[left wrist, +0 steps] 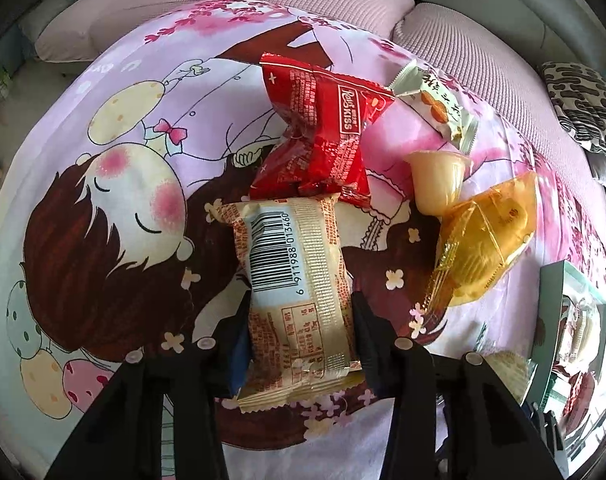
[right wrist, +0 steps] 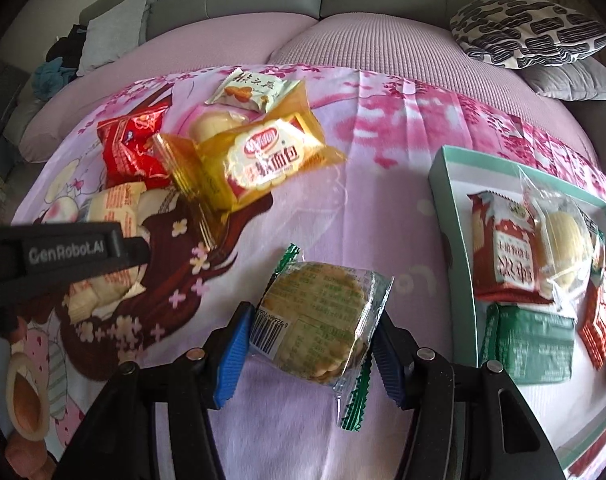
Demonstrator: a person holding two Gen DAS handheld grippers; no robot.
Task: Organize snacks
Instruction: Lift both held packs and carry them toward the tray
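snacks are handled 2 at a time here: the left gripper (left wrist: 301,344) straddles a beige bread packet (left wrist: 295,280), its jaws narrowed against the packet's 2 long sides, and the right gripper (right wrist: 309,344) is closed on a green-edged cracker packet (right wrist: 323,328) across its width. both packets sit over the printed blanket (right wrist: 343,220) on the sofa; whether the beige packet is lifted cannot be told. a teal-rimmed box (right wrist: 439,184) with several sorted packets lies at the right, near the cracker packet. for a clean step, keep the squeeze light so the crackers do not crack, carry the packet level over the box rim, and release into bare floor space. the beige packet's long axis runs straight away from the left gripper, barcode face up. the cracker packet's long axis runs diagonally, its crimped ends pointing away to the upper left and back to the lower right.
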